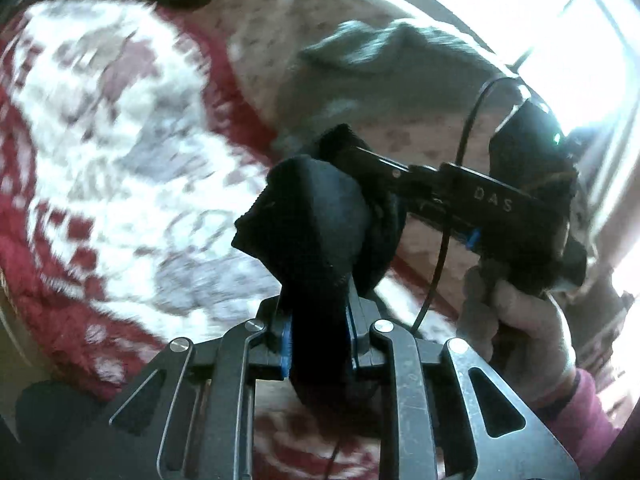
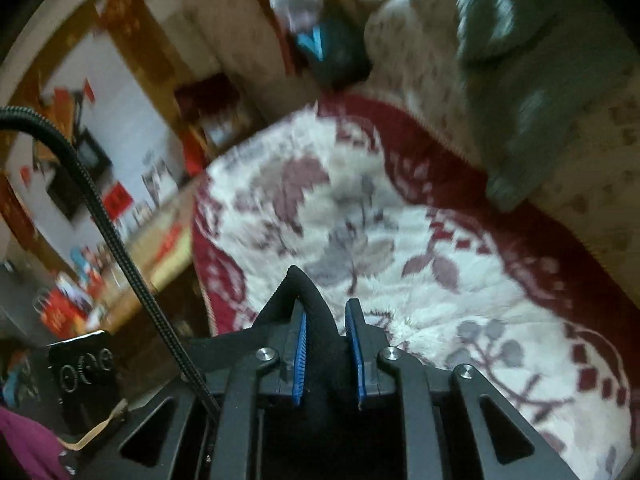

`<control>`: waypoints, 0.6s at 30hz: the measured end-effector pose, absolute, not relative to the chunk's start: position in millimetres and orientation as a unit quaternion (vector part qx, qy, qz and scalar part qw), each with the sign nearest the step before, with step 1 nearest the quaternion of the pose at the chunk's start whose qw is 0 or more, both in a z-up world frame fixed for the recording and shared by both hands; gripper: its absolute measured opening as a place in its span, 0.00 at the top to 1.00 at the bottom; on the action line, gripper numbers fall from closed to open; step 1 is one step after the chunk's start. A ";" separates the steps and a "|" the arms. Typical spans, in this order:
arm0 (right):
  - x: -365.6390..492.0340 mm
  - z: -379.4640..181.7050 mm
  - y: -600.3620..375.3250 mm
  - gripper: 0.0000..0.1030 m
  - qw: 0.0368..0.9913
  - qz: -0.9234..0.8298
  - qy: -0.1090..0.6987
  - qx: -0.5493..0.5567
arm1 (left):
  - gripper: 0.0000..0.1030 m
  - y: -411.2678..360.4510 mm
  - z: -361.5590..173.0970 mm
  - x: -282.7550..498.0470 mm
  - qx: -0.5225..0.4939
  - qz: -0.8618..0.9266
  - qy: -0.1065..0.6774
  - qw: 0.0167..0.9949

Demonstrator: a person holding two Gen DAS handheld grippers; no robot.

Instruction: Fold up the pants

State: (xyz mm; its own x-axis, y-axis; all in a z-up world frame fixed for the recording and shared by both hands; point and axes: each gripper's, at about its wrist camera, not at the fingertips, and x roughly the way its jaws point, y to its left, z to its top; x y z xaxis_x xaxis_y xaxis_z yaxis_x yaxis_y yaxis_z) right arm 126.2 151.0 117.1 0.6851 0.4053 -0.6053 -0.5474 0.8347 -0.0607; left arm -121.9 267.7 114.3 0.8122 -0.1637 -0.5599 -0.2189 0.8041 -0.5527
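Both grippers hold the black pants (image 1: 316,216) up off the bed, and they sit close together, which suggests the person is bringing two ends of the garment together or lifting it to shake it straight before laying it down. In the left wrist view, the left gripper (image 1: 318,320) has its jaws closed on a thick bunch of the dark cloth, which bulges out above the blue pads at the centre of the frame and droops below them. Just beyond, at centre right, the right gripper (image 1: 352,152) reaches in from the right with its tip buried in the same bunch, and the person's right hand (image 1: 516,312) grips its handle at lower right, a pink sleeve at the wrist. In the right wrist view, the right gripper's jaws pinch a narrow fold of the black fabric (image 2: 308,300) that pokes up in a point at bottom centre; the pads stand a little apart because of the cloth between them. Below both tools spreads the red and white floral blanket (image 2: 400,220), the likely landing place for the folded pants. A beige patterned bedcover (image 1: 272,32) lies past it at the top of the frame, with a grey-green garment (image 2: 516,80) heaped on it at upper right of the right view. Everything is motion-blurred, so how the pants hang beneath the grips cannot be judged.
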 end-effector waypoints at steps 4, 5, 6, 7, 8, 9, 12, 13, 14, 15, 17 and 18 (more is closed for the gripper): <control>72.3 150.5 120.3 0.83 0.928 0.266 0.248 -0.077 | 0.82 227.4 148.8 -122.1 -0.270 -0.031 0.286 0.919; 58.9 156.6 111.2 0.83 0.933 0.262 0.237 -0.071 | 0.82 220.7 153.2 -123.5 -0.264 -0.040 0.285 0.921; 49.7 161.6 103.1 0.83 0.936 0.260 0.229 -0.065 | 0.82 206.3 159.9 -122.5 -0.253 -0.055 0.283 0.924; 34.6 167.4 91.0 0.83 0.940 0.255 0.219 -0.055 | 0.82 194.4 164.7 -121.9 -0.243 -0.067 0.282 0.926; 19.0 172.7 77.6 0.83 0.945 0.251 0.206 -0.043 | 0.82 182.1 169.0 -121.6 -0.233 -0.078 0.283 0.927; 8.9 175.6 68.2 0.83 0.947 0.248 0.199 -0.035 | 0.82 169.5 172.8 -120.1 -0.224 -0.090 0.284 0.928; -30.1 183.5 27.9 0.83 0.956 0.236 0.174 0.001 | 0.82 131.8 176.0 -117.4 -0.197 -0.121 0.294 0.927; -46.9 184.9 10.4 0.83 0.960 0.228 0.165 0.012 | 0.82 113.4 174.2 -115.1 -0.186 -0.135 0.302 0.925; -54.6 185.3 1.0 0.83 0.962 0.222 0.161 0.016 | 0.82 98.8 171.2 -113.7 -0.176 -0.146 0.308 0.923; -68.8 183.8 -16.1 0.83 0.966 0.208 0.154 0.022 | 0.82 86.3 169.3 -112.6 -0.168 -0.154 0.313 0.922; -81.7 179.5 -40.4 0.83 0.969 0.194 0.151 0.037 | 0.82 57.3 160.2 -111.1 -0.150 -0.171 0.328 0.917; -89.0 174.5 -54.9 0.83 0.970 0.183 0.150 0.047 | 0.82 38.8 150.4 -108.4 -0.139 -0.180 0.343 0.911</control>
